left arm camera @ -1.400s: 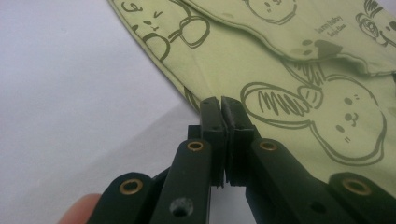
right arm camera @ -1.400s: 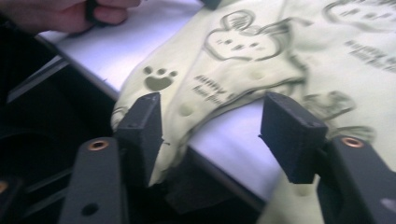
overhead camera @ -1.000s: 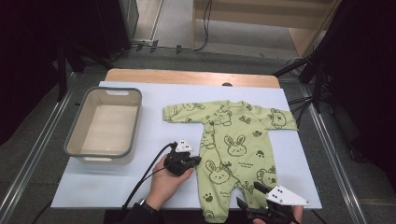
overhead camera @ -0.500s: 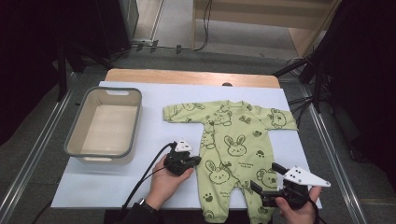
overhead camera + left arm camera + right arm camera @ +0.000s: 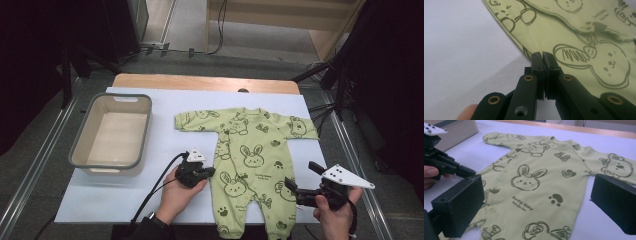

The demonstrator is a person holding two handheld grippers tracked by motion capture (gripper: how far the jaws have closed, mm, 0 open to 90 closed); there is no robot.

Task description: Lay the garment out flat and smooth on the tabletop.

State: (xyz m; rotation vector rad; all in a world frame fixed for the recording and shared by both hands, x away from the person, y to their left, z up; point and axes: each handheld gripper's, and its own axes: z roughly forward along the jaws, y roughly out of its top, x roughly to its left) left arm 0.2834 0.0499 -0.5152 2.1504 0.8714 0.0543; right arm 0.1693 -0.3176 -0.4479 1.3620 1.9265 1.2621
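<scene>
A light green baby onesie (image 5: 250, 155) printed with rabbits lies flat on the white table cover, neck end away from me. My left gripper (image 5: 212, 171) is shut, its tips (image 5: 542, 55) at the left edge of the onesie (image 5: 574, 32) near the hip; I cannot tell whether cloth is pinched. My right gripper (image 5: 301, 176) hovers over the right leg, open. Its jaws have just been opening and nothing is between them (image 5: 537, 202). The right gripper view looks up the onesie (image 5: 536, 182) and shows the left gripper (image 5: 446, 162) at its left.
A grey-rimmed beige plastic basin (image 5: 80, 150) stands at the left of the table cover (image 5: 150, 200). A wooden table edge (image 5: 205, 82) runs along the far side. Dark stands and cables line the floor at both sides.
My right gripper has moved right and upward from the bottom edge, and its jaws stand wider. The left gripper and the onesie have not moved.
</scene>
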